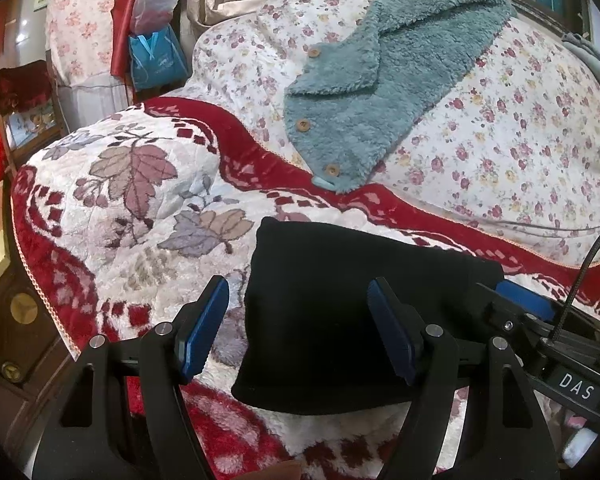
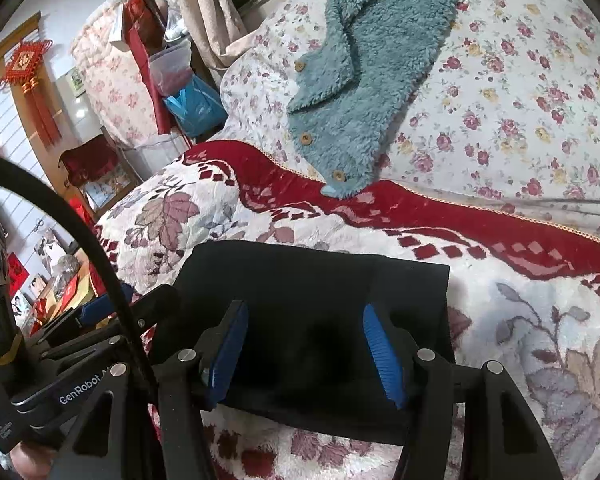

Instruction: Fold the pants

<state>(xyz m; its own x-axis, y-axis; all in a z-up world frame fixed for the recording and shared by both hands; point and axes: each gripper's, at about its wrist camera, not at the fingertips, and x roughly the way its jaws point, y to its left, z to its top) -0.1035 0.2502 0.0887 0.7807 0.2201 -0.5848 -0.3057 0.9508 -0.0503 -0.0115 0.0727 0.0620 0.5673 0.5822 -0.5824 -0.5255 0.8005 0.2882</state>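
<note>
Black folded pants [image 2: 320, 280] flat on blanket [image 2: 500, 320], long side crosswise

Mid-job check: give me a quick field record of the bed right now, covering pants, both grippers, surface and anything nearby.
pants: black pants, folded into a compact rectangle, lying flat
surface: red and white leaf-pattern blanket
left gripper: left gripper open, over the pants' left part, holding nothing
right gripper: right gripper open, over the pants, holding nothing
nearby: teal fleece garment with wooden buttons, apart from the pants, on the floral quilt
</note>
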